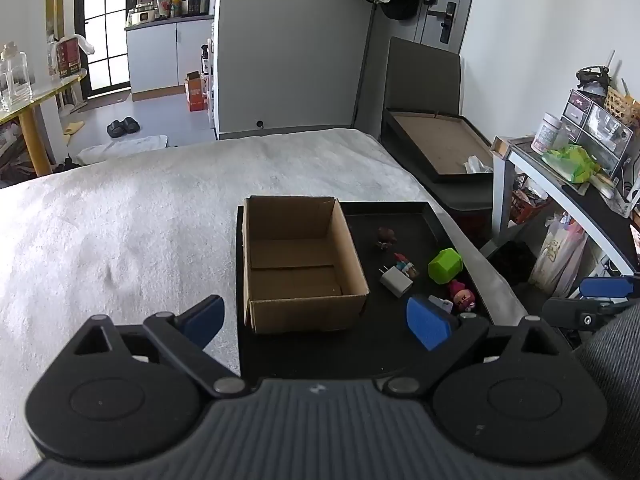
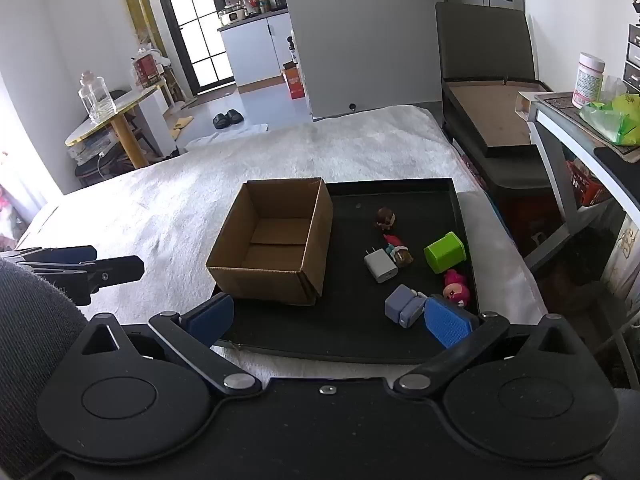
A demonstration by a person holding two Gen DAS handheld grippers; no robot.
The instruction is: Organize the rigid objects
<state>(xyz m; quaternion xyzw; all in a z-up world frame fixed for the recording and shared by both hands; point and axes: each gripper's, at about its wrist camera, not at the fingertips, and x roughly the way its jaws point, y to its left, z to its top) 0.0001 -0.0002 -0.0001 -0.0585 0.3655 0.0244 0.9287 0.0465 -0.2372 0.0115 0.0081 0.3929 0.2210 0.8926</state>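
You have a bed covered by a white blanket (image 2: 160,208) filling the frame's middle. A black tray (image 2: 460,216) lies directly on it at centre right.

Box (image 2: 276,244): open top, nothing inside, walls upright, filling the tray's (image 2: 460,216) 9 o'clock half. Tray floor at 12 o'clock bare past the brown figure (image 2: 385,218). Charger (image 2: 380,266), green block (image 2: 445,252), pink figure (image 2: 455,286) and grey block (image 2: 404,305) crowd 3 to 5 o'clock, gaps narrow.

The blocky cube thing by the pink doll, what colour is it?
Bright lime green. The cube shows best in the right wrist view, sitting on the black tray.
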